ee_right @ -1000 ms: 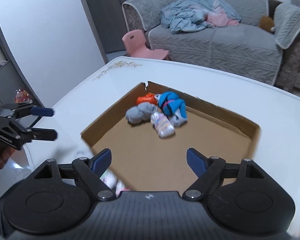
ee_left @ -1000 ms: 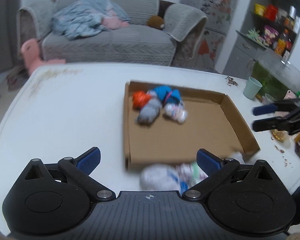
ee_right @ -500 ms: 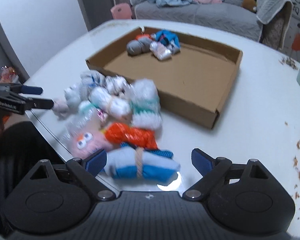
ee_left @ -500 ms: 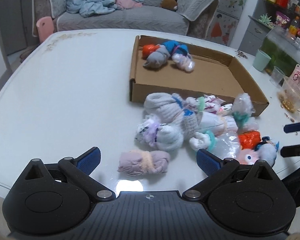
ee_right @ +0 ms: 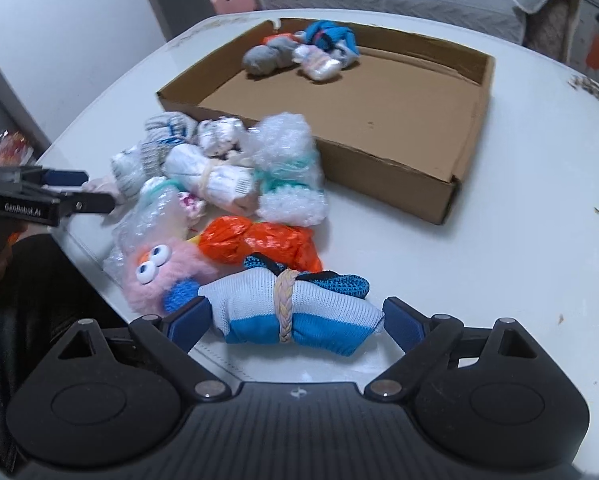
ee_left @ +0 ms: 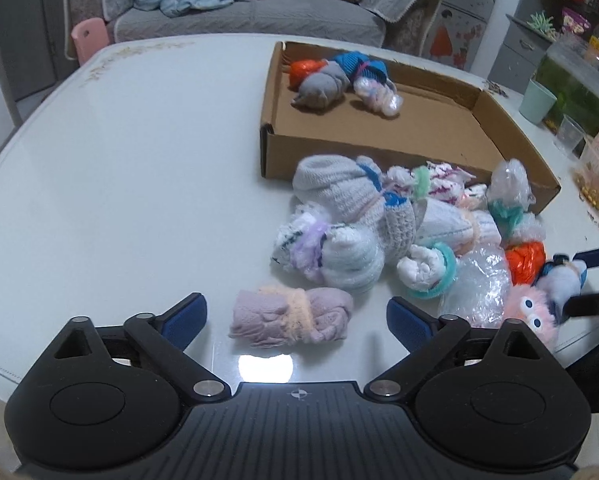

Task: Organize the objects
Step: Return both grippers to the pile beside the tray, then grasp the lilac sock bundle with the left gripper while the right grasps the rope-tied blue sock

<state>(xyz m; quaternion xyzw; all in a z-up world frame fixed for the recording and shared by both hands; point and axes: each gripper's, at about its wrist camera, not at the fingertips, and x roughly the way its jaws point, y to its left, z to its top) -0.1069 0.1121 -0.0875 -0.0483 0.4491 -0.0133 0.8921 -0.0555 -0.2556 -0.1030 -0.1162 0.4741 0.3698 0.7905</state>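
Both your tongs are down over sock bundles, most sorting still to do.

Your left tongs (ee_left: 295,316), closing, frame the lilac bundle (ee_left: 290,317) without touching; your right tongs (ee_right: 295,322) stand wide around the blue-white bundle (ee_right: 295,312). Four bundles lie in the cardboard box (ee_right: 469,136), about ten wait beside it. The left tongs read "GenRobot.AI".

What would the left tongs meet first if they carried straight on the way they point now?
Most likely the lilac knitted sock bundle tied with a pale yarn band, lying on the white table between the closing left tongs, not yet pressed by them. How far ahead it lies is unclear.
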